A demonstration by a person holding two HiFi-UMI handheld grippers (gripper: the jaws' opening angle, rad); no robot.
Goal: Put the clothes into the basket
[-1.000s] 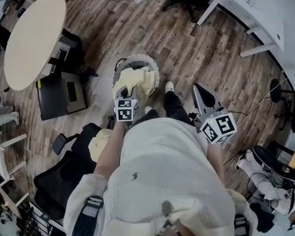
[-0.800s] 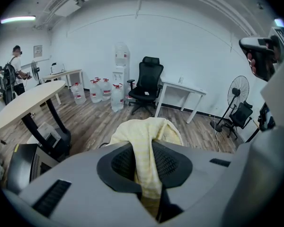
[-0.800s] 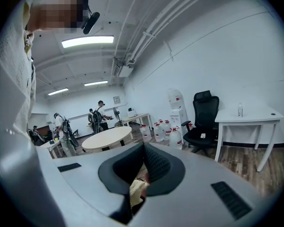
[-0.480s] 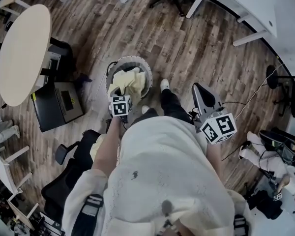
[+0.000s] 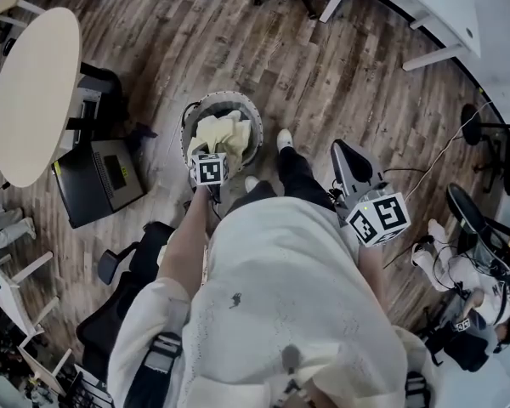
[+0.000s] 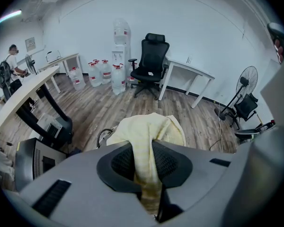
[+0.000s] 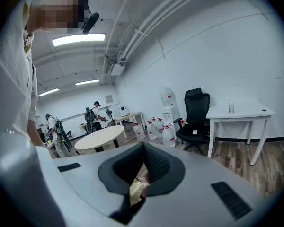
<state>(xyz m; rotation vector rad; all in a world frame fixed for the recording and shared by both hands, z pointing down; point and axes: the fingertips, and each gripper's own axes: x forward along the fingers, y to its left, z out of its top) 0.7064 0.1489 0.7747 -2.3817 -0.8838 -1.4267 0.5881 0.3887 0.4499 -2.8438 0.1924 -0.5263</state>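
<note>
A round wire basket stands on the wooden floor in front of my feet, with pale yellow cloth heaped in it. My left gripper hangs just above the basket's near rim, pointing steeply down. In the left gripper view the jaws of this gripper are shut on a fold of the yellow cloth, which drapes forward over the basket. My right gripper is held out to the right of the basket, apart from it. In the right gripper view its dark pads meet at the right gripper tips, with no cloth clamped there.
A round beige table and a black box stand left of the basket. A black office chair is at my lower left. A white desk is at the upper right, a floor fan at the right. Water bottles line the far wall.
My left gripper has sunk toward the basket with the yellow cloth, and the cloth now lies lower inside the rim. My right gripper has shifted slightly.
</note>
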